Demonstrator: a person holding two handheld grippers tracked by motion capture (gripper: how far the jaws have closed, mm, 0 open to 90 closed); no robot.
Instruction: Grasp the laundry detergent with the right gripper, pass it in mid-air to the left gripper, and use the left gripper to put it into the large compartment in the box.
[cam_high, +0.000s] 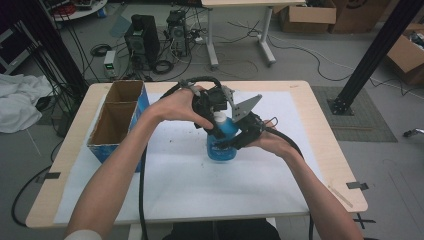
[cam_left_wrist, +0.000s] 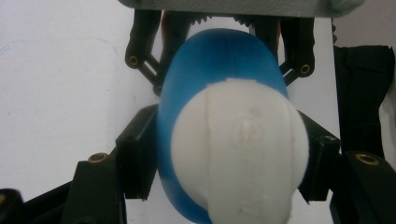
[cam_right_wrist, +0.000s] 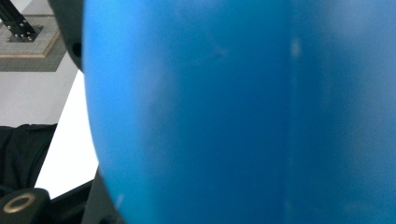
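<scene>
Gripping a blue bottle (cam_high: 222, 145) from two sides, both tools work over the middle of the desk (cam_high: 300, 200). That bottle stands upright on the white sheet covering the desk, to the right of the open cardboard box (cam_high: 117, 120) at the desk's left edge. The right tool (cam_high: 245, 137) is clamped on the bottle's blue body, low down on the side away from the box; in the right gripper view the blue wall (cam_right_wrist: 243, 112) presses right up against the camera. The left tool (cam_high: 212, 122) comes in from above, and in the left gripper view its black jaws sit closed against the two sides of the bottle's upper part, just under the white cap (cam_left_wrist: 238, 149), with no gap to see.

As I judge it, the step in hand is opening the bottle: one tool steadies the body while the other has taken hold at the top. The next move probably calls for twisting or lifting at the cap while the right tool holds the body firm, so the bottle neither spins on the sheet nor tips toward the box.
</scene>
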